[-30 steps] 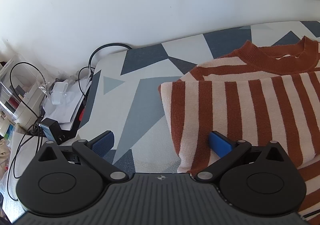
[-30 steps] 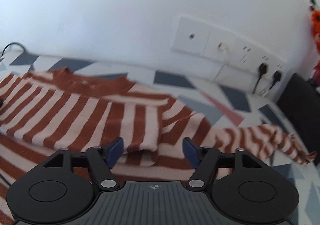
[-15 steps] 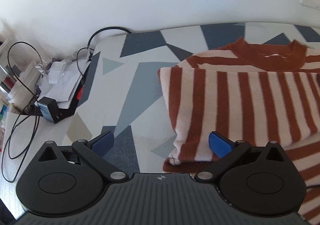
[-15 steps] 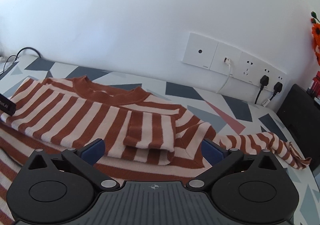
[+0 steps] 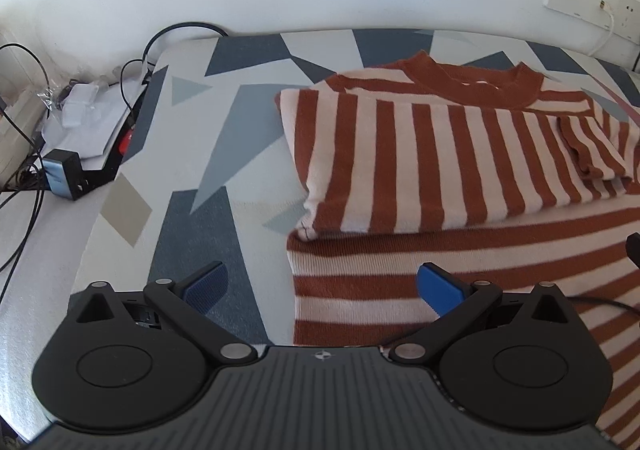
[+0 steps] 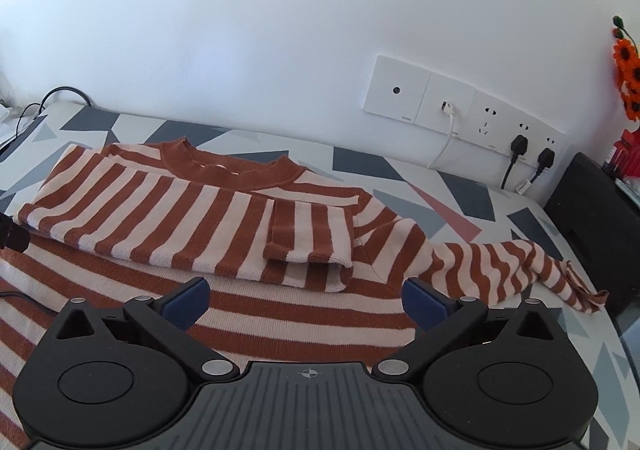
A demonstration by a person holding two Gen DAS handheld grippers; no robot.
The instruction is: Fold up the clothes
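A rust and cream striped sweater (image 5: 460, 166) lies flat on the patterned table, collar toward the wall. Its left sleeve is folded across the chest (image 6: 192, 218), cuff (image 6: 310, 234) near the middle. The right sleeve (image 6: 520, 266) lies stretched out to the right. My left gripper (image 5: 320, 286) is open and empty, above the sweater's left side edge. My right gripper (image 6: 306, 300) is open and empty, above the sweater's body just in front of the folded cuff.
The table has a grey, blue and white geometric cover (image 5: 224, 154). Cables, papers and a small charger box (image 5: 64, 174) lie off its left end. Wall sockets with plugs (image 6: 516, 144) sit behind. A black object (image 6: 592, 210) stands at the right.
Both grippers have pulled back and risen from the folded sleeve. The right gripper opened wide, leaving the sleeve cuff lying on the chest. The left stayed open.
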